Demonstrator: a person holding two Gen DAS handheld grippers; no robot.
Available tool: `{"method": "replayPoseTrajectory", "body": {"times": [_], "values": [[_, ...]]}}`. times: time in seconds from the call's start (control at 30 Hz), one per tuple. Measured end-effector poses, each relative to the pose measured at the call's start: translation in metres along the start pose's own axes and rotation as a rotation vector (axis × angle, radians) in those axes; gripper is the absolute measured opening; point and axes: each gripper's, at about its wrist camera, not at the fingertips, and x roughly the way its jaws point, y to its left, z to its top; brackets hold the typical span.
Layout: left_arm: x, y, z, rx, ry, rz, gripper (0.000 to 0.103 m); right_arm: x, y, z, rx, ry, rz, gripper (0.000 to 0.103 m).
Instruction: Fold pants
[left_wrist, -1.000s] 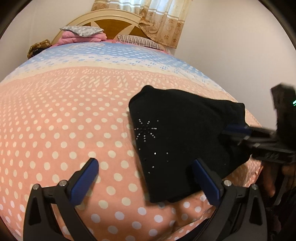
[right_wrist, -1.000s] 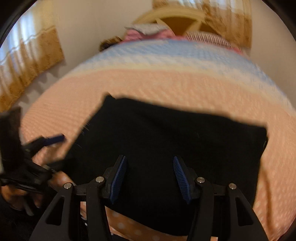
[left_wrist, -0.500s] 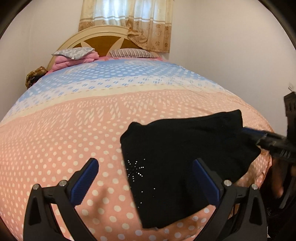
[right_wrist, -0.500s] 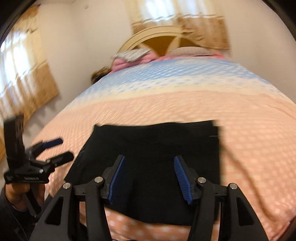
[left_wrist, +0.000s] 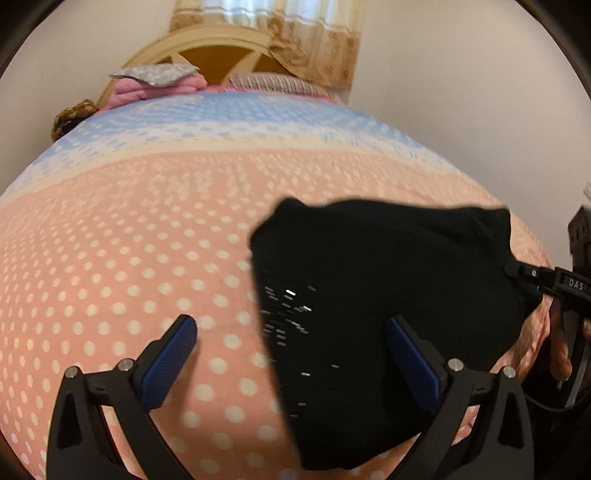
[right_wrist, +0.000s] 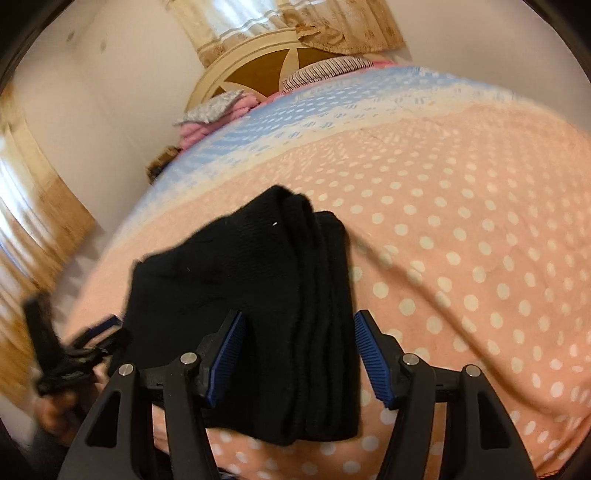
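The black pants (left_wrist: 388, 295) are lying folded near the near edge of the bed (left_wrist: 129, 240). The left claw (left_wrist: 290, 354) is gaping wide, gripping nothing. The right claw (right_wrist: 299, 358) is standing open astride the stacked folds, which only its own view is showing; blur is smearing the sequins.

A home bedroom — a bed (left_wrist: 147, 240) with polka-dot spread, arched headboard (left_wrist: 207, 51), pillows (left_wrist: 269, 81), and curtains (left_wrist: 314, 33).
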Motion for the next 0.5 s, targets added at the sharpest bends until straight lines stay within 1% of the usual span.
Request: {"method": "replayPoseTrajectory", "body": {"times": [0.03,0.13,0.27,0.33,0.4,0.5], "values": [[-0.001,0.003,0.0,-0.009,-0.004,0.0,0.103,-0.003,-0.009,0.001,0.037,-0.004,0.028,0.062],[0.006,0.015,0.001,-0.063,0.025,-0.029,0.103,-0.002,-0.02,0.002,0.08,-0.001,0.031,0.062],[0.014,0.019,-0.001,-0.111,0.033,-0.068,0.103,0.003,-0.016,0.004,0.06,0.01,0.056,0.062],[0.017,0.016,-0.001,-0.115,0.023,-0.072,0.103,0.007,-0.018,0.005,0.074,0.018,0.094,0.062],[0.019,0.016,0.001,-0.117,0.02,-0.083,0.103,0.009,-0.019,0.005,0.078,0.018,0.106,0.062],[0.023,0.016,0.005,-0.142,0.027,-0.13,0.103,0.012,-0.022,0.004,0.102,0.01,0.138,0.062]]}}
